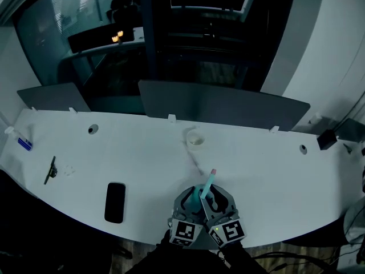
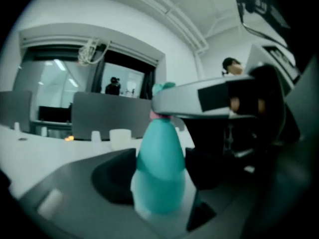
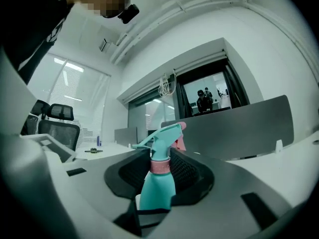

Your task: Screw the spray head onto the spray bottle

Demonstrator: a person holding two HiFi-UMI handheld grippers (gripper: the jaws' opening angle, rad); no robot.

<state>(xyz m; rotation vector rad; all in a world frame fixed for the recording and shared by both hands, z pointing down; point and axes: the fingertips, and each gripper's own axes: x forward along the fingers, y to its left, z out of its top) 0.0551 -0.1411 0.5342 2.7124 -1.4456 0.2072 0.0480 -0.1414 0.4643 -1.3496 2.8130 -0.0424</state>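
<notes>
Left tool (image 2: 158, 180): jaws closed on the body of the teal spray bottle (image 2: 160, 148), with a dark pad flush against each flank.
Right tool (image 3: 162, 176): jaws closed higher up, at the neck, around the spray head (image 3: 160, 136) and its pink collar (image 3: 160, 167).
Task's thing: the bottle stands upright with the head seated on top, held by both tools at lower centre of the head view, by the near edge of the bench (image 1: 256, 164).
Step in hand: apparently tightening; how far the collar is threaded cannot be told.
Next move: likely turning body against head, axis straight to avoid cross-threading.
Surroundings: black phone (image 1: 115, 202), lower left, well apart.
</notes>
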